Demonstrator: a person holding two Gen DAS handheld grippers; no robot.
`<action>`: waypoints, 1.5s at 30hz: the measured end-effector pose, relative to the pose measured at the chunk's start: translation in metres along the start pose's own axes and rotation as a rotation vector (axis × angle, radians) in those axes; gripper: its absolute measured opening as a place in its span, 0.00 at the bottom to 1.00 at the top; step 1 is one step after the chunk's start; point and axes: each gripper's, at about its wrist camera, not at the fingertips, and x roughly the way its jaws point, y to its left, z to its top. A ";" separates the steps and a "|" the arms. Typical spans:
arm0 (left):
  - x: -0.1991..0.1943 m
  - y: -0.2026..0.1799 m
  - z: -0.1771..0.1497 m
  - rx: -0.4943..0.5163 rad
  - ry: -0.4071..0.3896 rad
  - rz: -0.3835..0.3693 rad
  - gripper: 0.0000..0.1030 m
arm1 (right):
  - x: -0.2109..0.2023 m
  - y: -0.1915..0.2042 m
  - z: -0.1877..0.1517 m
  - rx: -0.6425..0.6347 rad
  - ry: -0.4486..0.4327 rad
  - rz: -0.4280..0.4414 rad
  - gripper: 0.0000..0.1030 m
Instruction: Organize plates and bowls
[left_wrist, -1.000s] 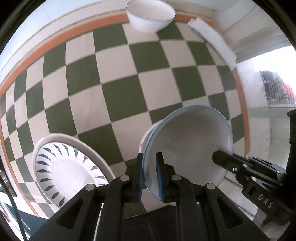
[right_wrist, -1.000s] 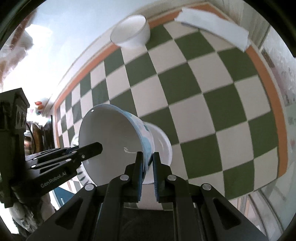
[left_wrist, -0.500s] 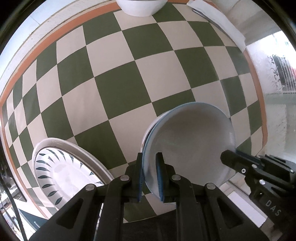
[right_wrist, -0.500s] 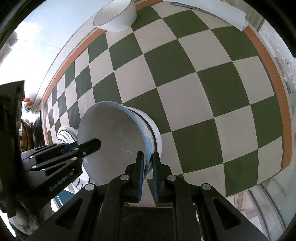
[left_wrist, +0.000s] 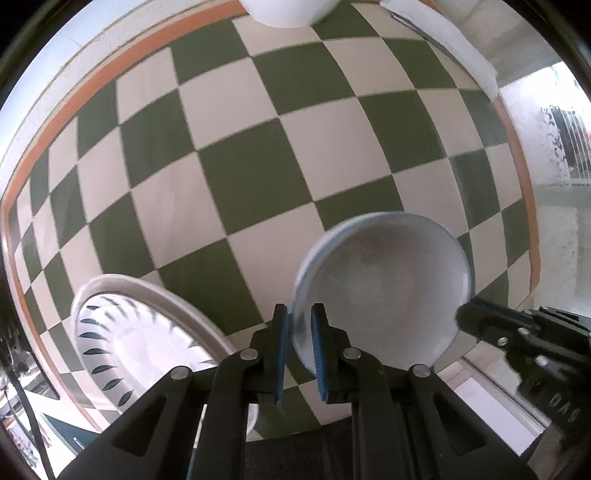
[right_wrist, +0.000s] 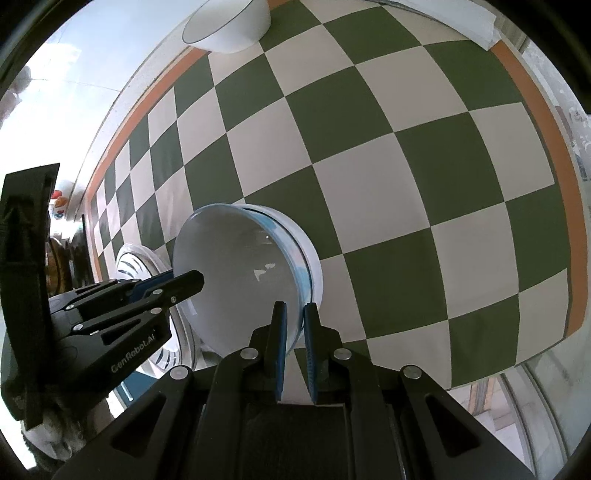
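A blue-rimmed white bowl (left_wrist: 384, 291) is held by both grippers at opposite sides of its rim. My left gripper (left_wrist: 299, 328) is shut on its near rim; my right gripper (right_wrist: 294, 325) is shut on the other side. In the right wrist view the bowl (right_wrist: 236, 273) sits nested in a second white bowl (right_wrist: 310, 266) on the checkered cloth. A white plate with dark leaf marks (left_wrist: 136, 332) lies to the left, and it also shows in the right wrist view (right_wrist: 136, 258). Another white bowl (right_wrist: 229, 26) stands at the far edge.
The table wears a green and cream checkered cloth (left_wrist: 258, 166) with an orange border. A folded white paper (right_wrist: 450, 18) lies at the far right corner. The table edge and a window lie to the right (left_wrist: 554, 184).
The held bowl has come down and levelled, settling deeper into the bowl beneath it. Both grippers stayed shut on its rim and moved down with it.
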 end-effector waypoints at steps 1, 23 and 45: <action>-0.008 0.004 0.001 -0.011 -0.019 -0.005 0.11 | -0.005 -0.001 0.001 0.004 0.000 0.015 0.11; -0.032 0.096 0.224 -0.314 -0.194 -0.194 0.34 | -0.041 0.038 0.248 -0.010 -0.266 0.075 0.52; -0.024 0.076 0.227 -0.229 -0.221 -0.146 0.11 | -0.019 0.067 0.277 -0.040 -0.246 -0.060 0.10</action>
